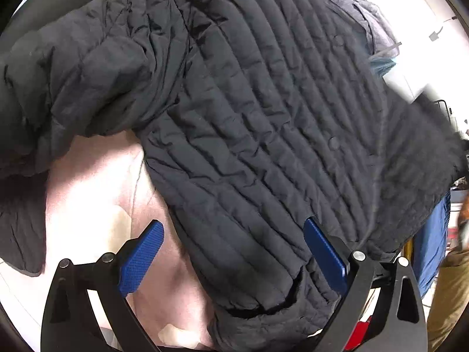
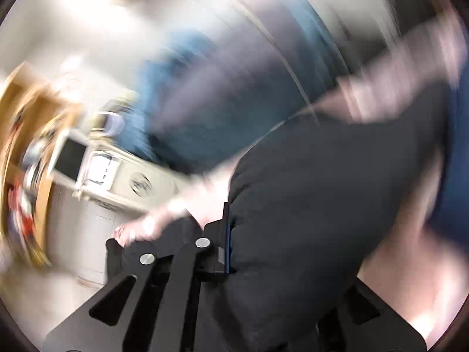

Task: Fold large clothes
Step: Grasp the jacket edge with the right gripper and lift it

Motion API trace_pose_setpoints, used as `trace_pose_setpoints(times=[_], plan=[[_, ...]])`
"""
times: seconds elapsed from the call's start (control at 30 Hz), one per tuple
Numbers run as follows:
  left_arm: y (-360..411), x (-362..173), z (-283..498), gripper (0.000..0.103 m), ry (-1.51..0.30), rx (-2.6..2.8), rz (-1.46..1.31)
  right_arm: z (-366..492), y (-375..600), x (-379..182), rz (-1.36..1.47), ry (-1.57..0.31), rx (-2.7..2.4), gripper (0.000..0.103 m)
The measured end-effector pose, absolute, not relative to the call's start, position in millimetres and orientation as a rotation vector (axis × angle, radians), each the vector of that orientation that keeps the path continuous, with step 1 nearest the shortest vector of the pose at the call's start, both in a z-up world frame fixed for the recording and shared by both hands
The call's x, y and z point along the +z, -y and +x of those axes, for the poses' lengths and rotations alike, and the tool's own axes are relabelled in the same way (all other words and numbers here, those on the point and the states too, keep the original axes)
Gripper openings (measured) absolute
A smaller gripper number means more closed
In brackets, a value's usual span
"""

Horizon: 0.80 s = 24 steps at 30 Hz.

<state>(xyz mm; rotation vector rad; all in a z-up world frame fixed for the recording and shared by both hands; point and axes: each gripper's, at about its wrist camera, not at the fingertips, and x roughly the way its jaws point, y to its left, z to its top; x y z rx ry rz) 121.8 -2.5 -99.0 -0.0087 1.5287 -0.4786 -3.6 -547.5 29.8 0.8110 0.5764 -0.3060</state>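
Item: dark quilted jacket (image 1: pixel 249 123), lying spread over a pale pink surface (image 1: pixel 96 205), most likely a bed or padded table. Front face up, snap buttons showing along the closure; one sleeve (image 1: pixel 67 94) bunched and lying out to the left of the body; hem edge nearest the left wrist camera.

Left gripper (image 1: pixel 234 252): blue pads spread wide. One pad stands over the bare pink surface, the other rests at the jacket's hem; nothing is pinched between them.

Right gripper (image 2: pixel 227 237): jaws pressed together. Dark jacket (image 2: pixel 322 205) cloth bulges right against the pads, and a fold seems caught between them, though heavy motion blur in this view leaves the grip uncertain.

Surroundings: blue cloth (image 1: pixel 431 243) hanging at the right edge of the left view; shelving and a white cabinet, smeared, in the right view.

Progress: early. The jacket lies open and mostly flat, no clean fold is visible, the sleeve is not tucked in. Left to do, by judgement: sleeves brought over the body, sides folded in, body doubled over
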Motion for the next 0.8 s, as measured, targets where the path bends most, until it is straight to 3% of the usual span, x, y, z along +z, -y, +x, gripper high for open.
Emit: trace_pose_setpoints(times=[0.13, 0.23, 0.3, 0.37, 0.43, 0.57, 0.67, 0.8], plan=[[13.9, -103.3, 116.9, 0.094, -1.534, -0.508, 0.002, -17.6, 519.4, 119.6, 0.471, -0.346, -0.275, 0.005], [25.2, -111.8, 116.2, 0.094, -1.559, -0.523, 0.031, -10.5, 542.0, 101.7, 0.482, -0.400, -0.351, 0.007], [32.9, -116.2, 115.5, 0.094, -1.564, -0.537, 0.045, -1.1, 565.8, 60.1, 0.602, -0.516, -0.379, 0.020], [39.0, -118.6, 115.2, 0.094, -1.562, -0.543, 0.060, 5.8, 585.0, 9.9, 0.728, -0.716, -0.435, 0.083], [40.9, -118.3, 114.0, 0.094, -1.566, -0.550, 0.046, -9.9, 593.9, -38.5, 0.925, -0.807, -0.438, 0.083], [24.0, -116.7, 106.8, 0.094, -1.570, -0.537, 0.019, -67.3, 584.1, -62.1, 1.130, -0.721, -0.444, 0.083], [11.2, -123.0, 100.8, 0.094, -1.593, -0.520, -0.004, -103.7, 569.7, -65.8, 1.096, -0.753, -0.455, 0.092], [12.0, -138.3, 90.0, 0.094, -1.668, -0.547, -0.026, -141.8, 551.6, -97.6, 0.987, -0.985, -0.459, 0.092]])
